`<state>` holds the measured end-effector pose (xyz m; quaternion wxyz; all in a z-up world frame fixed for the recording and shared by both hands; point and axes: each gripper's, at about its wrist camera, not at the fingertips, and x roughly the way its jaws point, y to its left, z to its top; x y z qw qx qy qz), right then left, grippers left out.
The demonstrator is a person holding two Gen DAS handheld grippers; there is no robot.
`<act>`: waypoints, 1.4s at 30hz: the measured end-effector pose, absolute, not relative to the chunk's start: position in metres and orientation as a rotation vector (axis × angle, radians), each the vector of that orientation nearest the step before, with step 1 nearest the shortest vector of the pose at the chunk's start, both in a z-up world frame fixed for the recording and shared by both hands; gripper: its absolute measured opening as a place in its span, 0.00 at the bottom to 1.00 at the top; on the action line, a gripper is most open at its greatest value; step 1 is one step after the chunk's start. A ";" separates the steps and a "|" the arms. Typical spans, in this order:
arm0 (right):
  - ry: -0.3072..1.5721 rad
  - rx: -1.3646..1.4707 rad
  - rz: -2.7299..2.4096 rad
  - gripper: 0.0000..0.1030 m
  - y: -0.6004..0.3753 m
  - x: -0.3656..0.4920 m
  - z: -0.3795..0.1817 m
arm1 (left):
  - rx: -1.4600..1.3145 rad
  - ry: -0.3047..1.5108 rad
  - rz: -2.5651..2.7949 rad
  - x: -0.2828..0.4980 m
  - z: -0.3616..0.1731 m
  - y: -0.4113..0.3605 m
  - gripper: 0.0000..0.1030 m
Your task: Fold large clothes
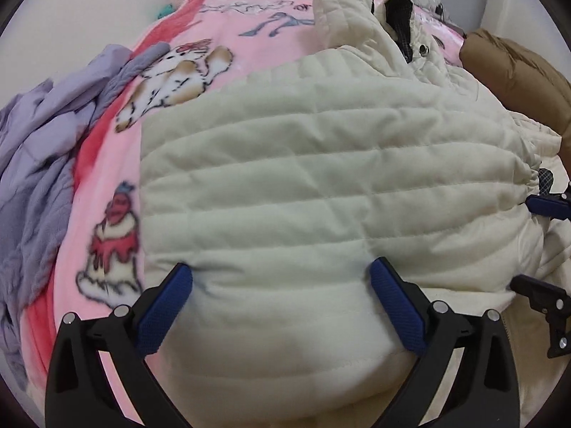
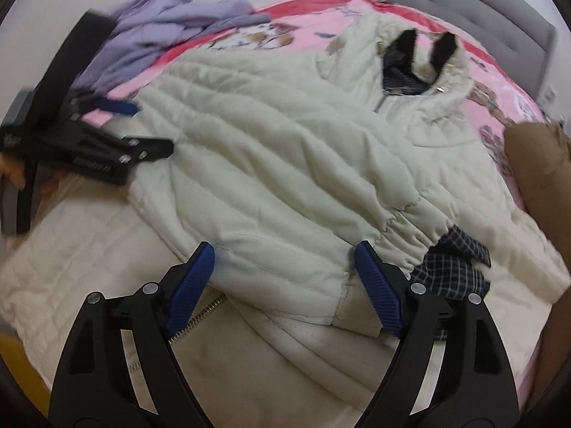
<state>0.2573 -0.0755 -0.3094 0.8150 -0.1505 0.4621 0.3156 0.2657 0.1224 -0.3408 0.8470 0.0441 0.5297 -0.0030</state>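
Only my right wrist view showed the metal zipper and the plaid lining at the gathered hem; only my left wrist view showed the cake print on the pink fleece blanket. The cream quilted jacket lay spread across that blanket, hood toward the grey headboard, its padded channels soft and puffy. My left gripper stood wide over its folded edge, gripping nothing. My right gripper stood wide above the hem. A lilac garment lay crumpled beside it.
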 end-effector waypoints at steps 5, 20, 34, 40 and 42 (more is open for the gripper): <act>0.919 0.088 0.724 0.75 -0.136 0.291 -0.253 | 0.114 0.941 -0.054 0.277 -0.275 0.121 0.95; 0.845 -0.120 0.466 0.61 -0.152 0.553 -0.252 | 0.344 0.861 -0.250 0.555 -0.252 0.016 0.80; 1.016 -0.400 0.374 0.14 -0.103 0.608 -0.301 | 0.483 1.059 0.012 0.615 -0.321 0.013 0.71; 0.828 -0.409 0.282 0.10 -0.128 0.577 -0.280 | 0.320 0.852 0.222 0.583 -0.307 0.081 0.68; 0.729 -0.370 0.289 0.10 -0.142 0.555 -0.266 | 0.222 0.803 0.235 0.564 -0.307 0.106 0.68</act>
